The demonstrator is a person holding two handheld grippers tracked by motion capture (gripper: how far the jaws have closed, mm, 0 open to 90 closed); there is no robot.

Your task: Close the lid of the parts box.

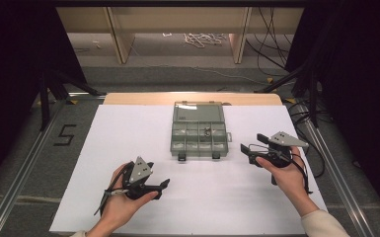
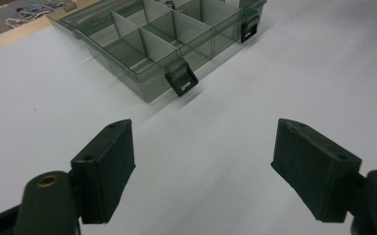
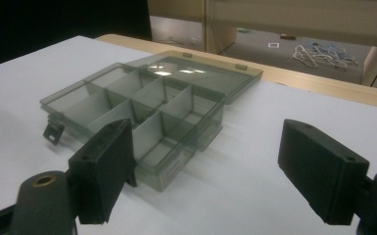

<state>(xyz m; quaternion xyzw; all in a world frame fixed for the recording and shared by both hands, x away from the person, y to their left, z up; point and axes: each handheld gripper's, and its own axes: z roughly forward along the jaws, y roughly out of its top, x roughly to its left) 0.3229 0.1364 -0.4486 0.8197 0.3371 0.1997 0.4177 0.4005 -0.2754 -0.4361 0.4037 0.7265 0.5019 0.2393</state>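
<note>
A white sheet (image 1: 128, 148) covered most of the table (image 1: 192, 98), whose wooden edge showed at the far side. On the sheet, near its middle and toward the far edge, lay a clear grey compartment box (image 1: 199, 132), its lid (image 1: 197, 111) folded back flat behind it (two dark latches (image 1: 182, 157) hung at the near wall). One small item (image 1: 207, 132) sat in a middle compartment; what it was could not be told. The right gripper (image 1: 250, 148) was held just beside the right side of the box, not touching it, with its jaws wide apart and nothing between them. The left gripper (image 1: 163, 185) rested low over the sheet, nearer the person and apart from the box, its jaws also standing apart and empty.
</note>
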